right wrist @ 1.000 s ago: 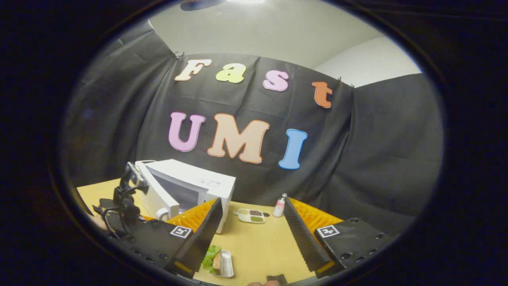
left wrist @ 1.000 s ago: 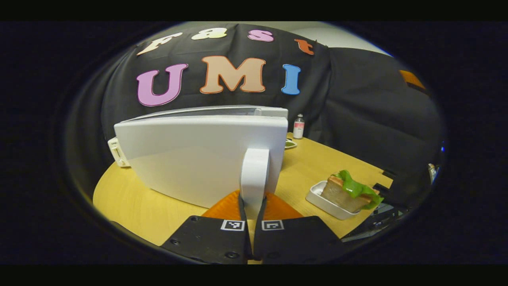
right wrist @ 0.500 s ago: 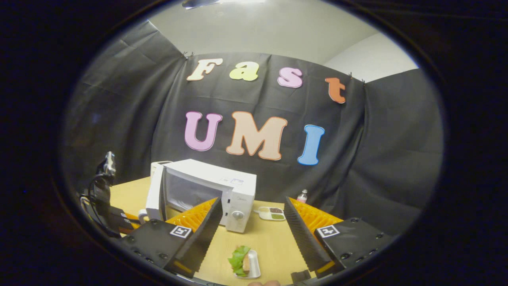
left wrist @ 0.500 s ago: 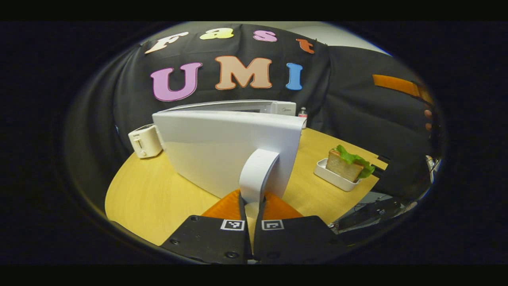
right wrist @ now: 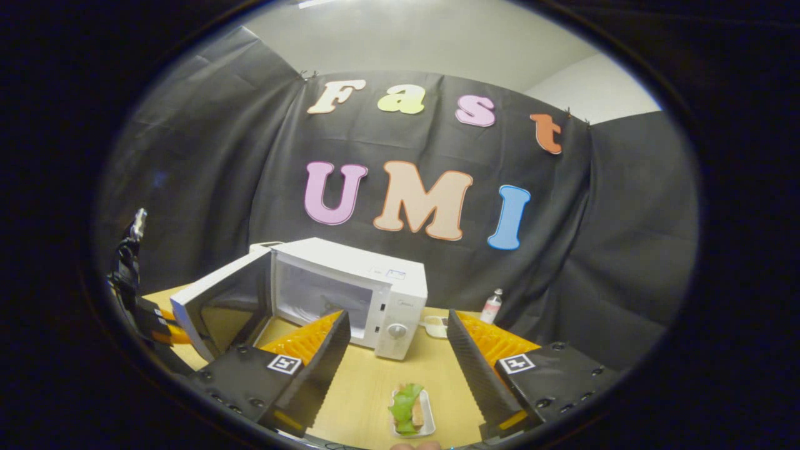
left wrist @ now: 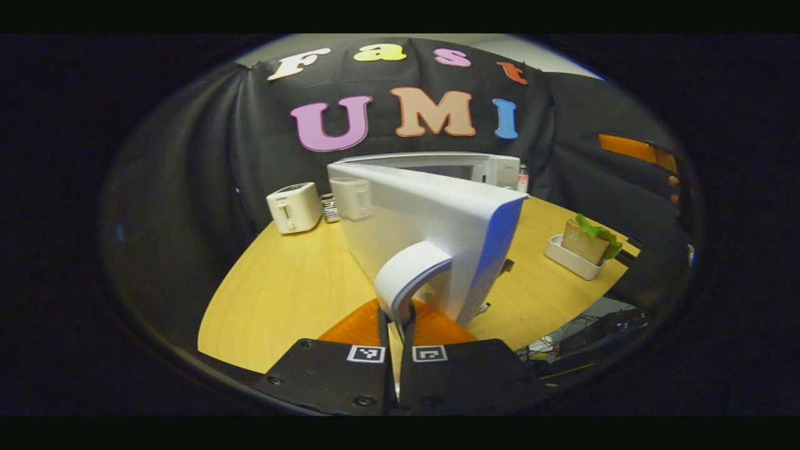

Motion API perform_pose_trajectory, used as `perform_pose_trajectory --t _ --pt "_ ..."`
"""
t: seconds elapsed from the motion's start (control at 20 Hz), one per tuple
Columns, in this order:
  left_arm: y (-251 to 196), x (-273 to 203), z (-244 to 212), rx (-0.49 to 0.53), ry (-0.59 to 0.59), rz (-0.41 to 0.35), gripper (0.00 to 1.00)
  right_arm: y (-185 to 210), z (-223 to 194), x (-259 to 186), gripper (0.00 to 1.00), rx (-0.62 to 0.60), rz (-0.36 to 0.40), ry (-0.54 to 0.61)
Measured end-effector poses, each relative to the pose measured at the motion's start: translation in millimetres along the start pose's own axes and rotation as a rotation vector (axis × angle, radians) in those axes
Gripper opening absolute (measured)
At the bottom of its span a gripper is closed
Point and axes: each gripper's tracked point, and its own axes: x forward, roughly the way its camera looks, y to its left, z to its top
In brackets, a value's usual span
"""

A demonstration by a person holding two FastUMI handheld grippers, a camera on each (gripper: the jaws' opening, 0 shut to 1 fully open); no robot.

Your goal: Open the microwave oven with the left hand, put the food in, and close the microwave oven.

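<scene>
Both jaws of the left gripper (left wrist: 395,322) pinch the door handle (left wrist: 409,275); the right gripper (right wrist: 397,369) hovers spread above the sandwich (right wrist: 409,409).

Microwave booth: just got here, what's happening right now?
The left gripper is shut on the microwave door's handle, with the door swung wide open. The right gripper hangs open above the sandwich in its white tray on the wooden table, in front of the microwave. The food isn't inside yet. A toaster stands farther back.

One microwave (right wrist: 350,300), one toaster (left wrist: 294,207), one sandwich (left wrist: 587,240), one bottle (right wrist: 492,306), perhaps one cup (left wrist: 351,197).
</scene>
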Motion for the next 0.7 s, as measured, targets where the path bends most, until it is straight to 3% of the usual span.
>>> perform_pose_trajectory --t 0.35,0.6,0.7 --pt "29 -5 -7 -0.073 -0.022 0.018 0.03 18 -22 2 0.97 0.012 0.030 0.030" --pt "34 -5 -9 -0.115 -0.038 0.032 0.09 5 -91 7 0.98 -0.062 0.021 0.146" --pt "35 -2 -10 -0.131 -0.025 0.038 0.45 -3 -129 5 0.97 -0.081 0.011 0.223"
